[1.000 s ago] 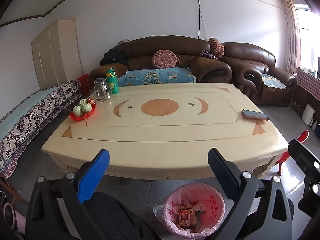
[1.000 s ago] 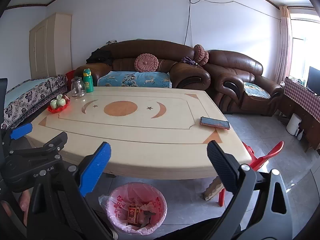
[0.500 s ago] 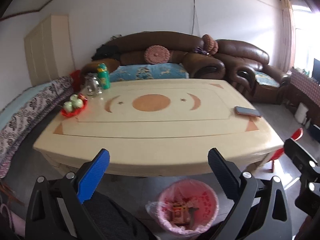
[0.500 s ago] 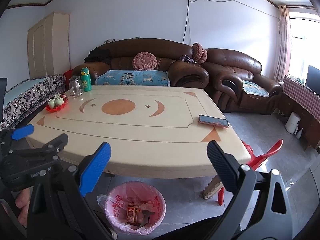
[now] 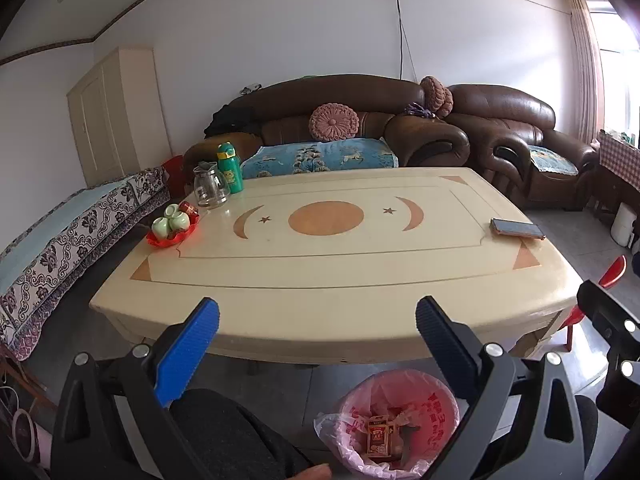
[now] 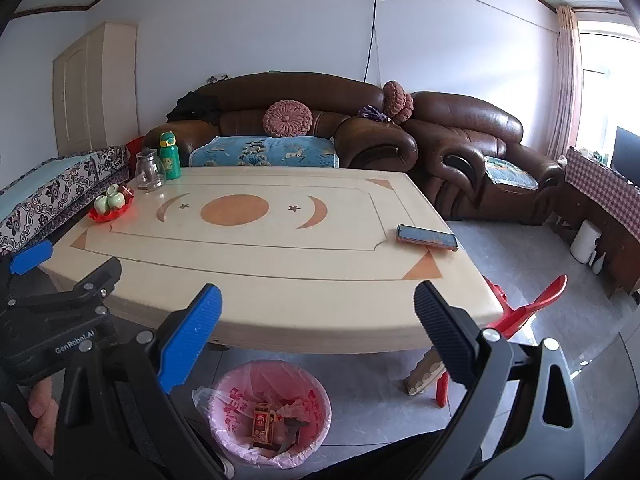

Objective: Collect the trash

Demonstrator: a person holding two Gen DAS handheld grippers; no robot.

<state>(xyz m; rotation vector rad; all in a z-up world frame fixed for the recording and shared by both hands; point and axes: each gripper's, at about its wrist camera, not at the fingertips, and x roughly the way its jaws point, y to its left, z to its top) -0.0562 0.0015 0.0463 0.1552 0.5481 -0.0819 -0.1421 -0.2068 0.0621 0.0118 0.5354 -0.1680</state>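
Both tools hang off the near edge of the cream, moon-and-star inlaid desk (image 5: 320,304), each pointing across it toward the brown leather sofa (image 5: 344,120). The left hand-held gripper (image 5: 316,328) has its blue-padded fingers spread wide with nothing between them, and the right hand-held gripper (image 6: 316,320) is likewise wide apart and empty. That fits a pause to scan for what remains, not a reach.

The trash itself sits in the round bin lined with a pink plastic bag (image 5: 404,420), on the grey tiled floor just under the desk's near edge. A small red-and-gold carton (image 6: 264,420) and some crumpled scraps lie inside. Parked there, the bin is directly below both tools, so a drop needs little travel.

What stays on the desk looks like belongings, not litter. At the far left corner stand a clear glass jug (image 5: 210,186) and a green bottle with a yellow cap (image 5: 231,168), with a red tray of pale green cups (image 5: 173,226) just nearer. A dark smartphone (image 5: 517,228) lies flat by the right edge. By my judgement, collecting is nearly or wholly done.
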